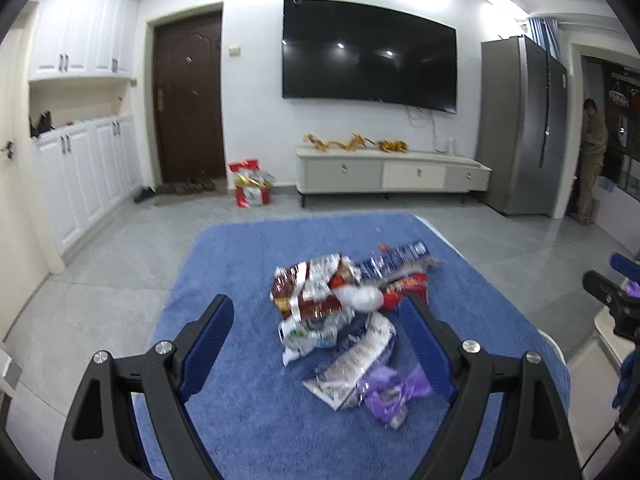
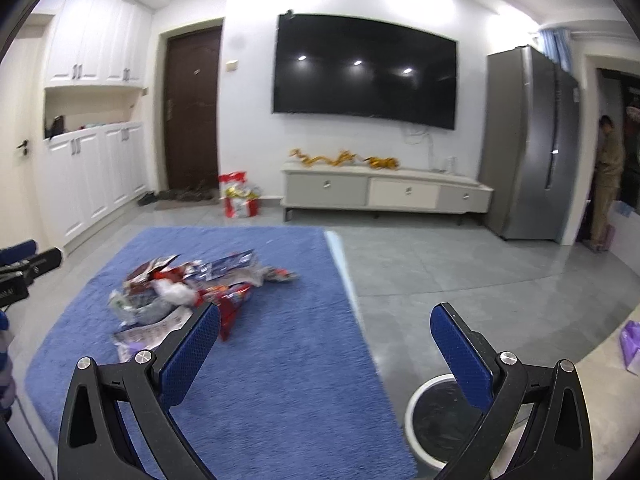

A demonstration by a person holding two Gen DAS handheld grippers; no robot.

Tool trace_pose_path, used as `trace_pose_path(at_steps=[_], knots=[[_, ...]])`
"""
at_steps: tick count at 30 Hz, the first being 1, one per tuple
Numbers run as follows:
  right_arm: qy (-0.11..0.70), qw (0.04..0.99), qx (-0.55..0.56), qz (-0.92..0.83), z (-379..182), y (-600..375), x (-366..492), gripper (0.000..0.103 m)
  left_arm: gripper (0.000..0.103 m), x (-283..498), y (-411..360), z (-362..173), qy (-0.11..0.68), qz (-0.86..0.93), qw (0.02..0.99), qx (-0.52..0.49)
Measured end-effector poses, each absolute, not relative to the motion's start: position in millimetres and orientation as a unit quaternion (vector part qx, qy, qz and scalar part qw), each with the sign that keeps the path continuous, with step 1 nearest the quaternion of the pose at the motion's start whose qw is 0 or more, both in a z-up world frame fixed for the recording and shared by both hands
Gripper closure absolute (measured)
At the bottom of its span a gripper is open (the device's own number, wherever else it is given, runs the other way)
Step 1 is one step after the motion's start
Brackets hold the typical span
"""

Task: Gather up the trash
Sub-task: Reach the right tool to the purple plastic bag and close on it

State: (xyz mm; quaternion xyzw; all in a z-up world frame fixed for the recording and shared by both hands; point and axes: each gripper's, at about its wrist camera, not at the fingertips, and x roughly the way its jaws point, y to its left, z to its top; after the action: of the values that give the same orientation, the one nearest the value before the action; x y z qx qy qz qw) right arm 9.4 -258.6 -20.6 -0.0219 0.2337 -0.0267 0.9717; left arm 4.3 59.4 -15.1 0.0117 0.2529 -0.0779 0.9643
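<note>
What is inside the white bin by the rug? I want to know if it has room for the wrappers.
The bin shows a dark liner, with no trash visible in the part on view. The right claw finger covers its right side, and the frame cuts off its near edge.

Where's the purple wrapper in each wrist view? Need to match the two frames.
Left wrist: purple wrapper sits low, right of centre, nearest end of the trash pile, between the open fingers of the left gripper.
Right wrist: only a sliver of it shows, lower left, at the near edge of the pile, beside the right gripper's left finger.
Shared landmark: blue rug under the pile.
</note>
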Motion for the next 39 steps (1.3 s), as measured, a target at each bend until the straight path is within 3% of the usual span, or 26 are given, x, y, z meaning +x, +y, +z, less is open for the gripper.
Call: trace_pose_path(at_steps=[5,10,21,29,33,39], knots=[[0.276,0.961,-0.012,0.033,-31,-243,26,0.002,0.019,11,69,-53,0.300,-0.128,0.945,0.006],[0.328,0.940,0.015,0.096,-48,-226,48,0.017,0.019,36,92,-89,0.354,-0.140,0.924,-0.020],[0.459,0.855,0.057,0.236,-124,-168,102,0.032,0.020,79,96,-129,0.410,-0.178,0.894,-0.035],[0.497,0.810,0.067,0.303,-160,-136,120,0.035,0.024,95,88,-142,0.436,-0.189,0.879,-0.038],[0.504,0.802,0.050,0.318,-170,-120,122,0.052,0.033,104,88,-149,0.451,-0.194,0.870,-0.050],[0.498,0.797,0.053,0.338,-168,-122,115,0.072,0.037,106,80,-150,0.458,-0.202,0.864,-0.043]])
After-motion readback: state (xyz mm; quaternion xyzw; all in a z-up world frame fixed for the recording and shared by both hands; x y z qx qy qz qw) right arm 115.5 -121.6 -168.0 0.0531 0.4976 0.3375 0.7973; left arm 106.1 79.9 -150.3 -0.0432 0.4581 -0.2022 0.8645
